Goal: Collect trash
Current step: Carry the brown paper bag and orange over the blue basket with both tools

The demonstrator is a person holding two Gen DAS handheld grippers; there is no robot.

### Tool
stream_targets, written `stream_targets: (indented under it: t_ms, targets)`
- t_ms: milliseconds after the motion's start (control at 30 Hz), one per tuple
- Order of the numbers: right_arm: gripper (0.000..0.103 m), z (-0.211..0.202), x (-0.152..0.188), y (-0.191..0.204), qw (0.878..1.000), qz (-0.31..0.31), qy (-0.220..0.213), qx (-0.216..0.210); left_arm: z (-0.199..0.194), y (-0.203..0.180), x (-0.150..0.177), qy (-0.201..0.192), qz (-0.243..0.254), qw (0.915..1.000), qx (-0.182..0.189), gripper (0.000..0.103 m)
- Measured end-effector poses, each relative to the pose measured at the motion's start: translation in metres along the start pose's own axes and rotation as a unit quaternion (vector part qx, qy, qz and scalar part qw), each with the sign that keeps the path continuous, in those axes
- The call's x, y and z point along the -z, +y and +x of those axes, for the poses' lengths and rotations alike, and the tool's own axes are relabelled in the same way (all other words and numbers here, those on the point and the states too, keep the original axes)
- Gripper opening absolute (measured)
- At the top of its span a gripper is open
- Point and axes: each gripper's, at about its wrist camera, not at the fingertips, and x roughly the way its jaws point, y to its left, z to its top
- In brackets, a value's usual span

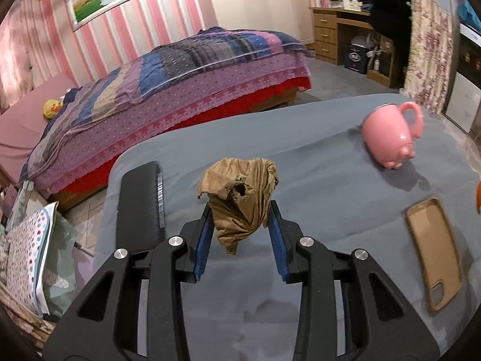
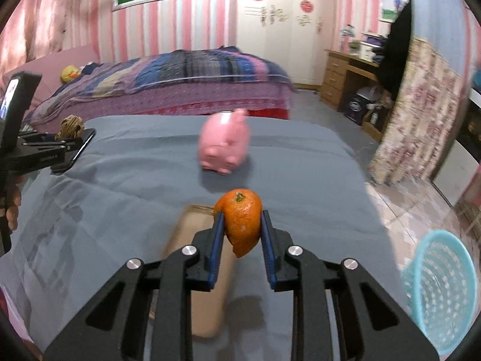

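Holding trash in both grippers above the grey-covered table [image 1: 315,162].

Pinching a crumpled brown paper wad [image 1: 240,198] between its blue pads, the left gripper [image 1: 240,225] carries it raised off the cloth; ahead and to its right a pink pig-shaped mug [image 1: 390,134] lies tipped on its side, a tan phone case [image 1: 433,249] lies flat just to the right, and a black comb [image 1: 141,207] lies just to the left. The right gripper [image 2: 240,228] is clamped on a piece of orange peel [image 2: 240,219], stem end up, held above the phone case, which shows blurred under the fingers. The mug sits straight ahead of it, and a light blue mesh basket [image 2: 442,288] stands low to its right, off the table edge over the tiled floor. Far to its left the other gripper shows with the brown wad.
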Motion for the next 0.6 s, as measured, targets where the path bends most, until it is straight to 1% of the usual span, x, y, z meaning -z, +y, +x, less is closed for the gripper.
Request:
stream_targets:
  t_ms: [100,200,267,333,500,600]
  targets:
    - [0.024,-0.014,0.01,-0.032,0.999,0.023,-0.01,0.022,-0.006,-0.022,-0.005,-0.008,0.015,0.9998,0.012,0.034]
    - [0.024,-0.02,0.017,-0.054,0.999,0.04,-0.014,0.03,-0.013,-0.051,-0.009,-0.015,0.031,0.9987,0.037,0.034]
    - [0.024,-0.021,0.021,-0.069,0.998,0.041,-0.016,0.045,-0.016,-0.067,-0.009,-0.016,0.037,0.9978,0.052,0.034]
    - [0.024,-0.022,0.022,-0.081,0.997,0.041,-0.018,0.059,-0.022,-0.086,-0.01,-0.021,0.044,0.9961,0.074,0.034]
    - [0.024,-0.03,0.031,-0.125,0.993,0.078,-0.02,0.091,-0.032,-0.133,-0.014,-0.023,0.051,0.9914,0.118,0.034]
    - [0.024,-0.036,0.035,-0.144,0.99,0.092,-0.022,0.108,-0.038,-0.161,-0.015,-0.028,0.06,0.9891,0.132,0.034]
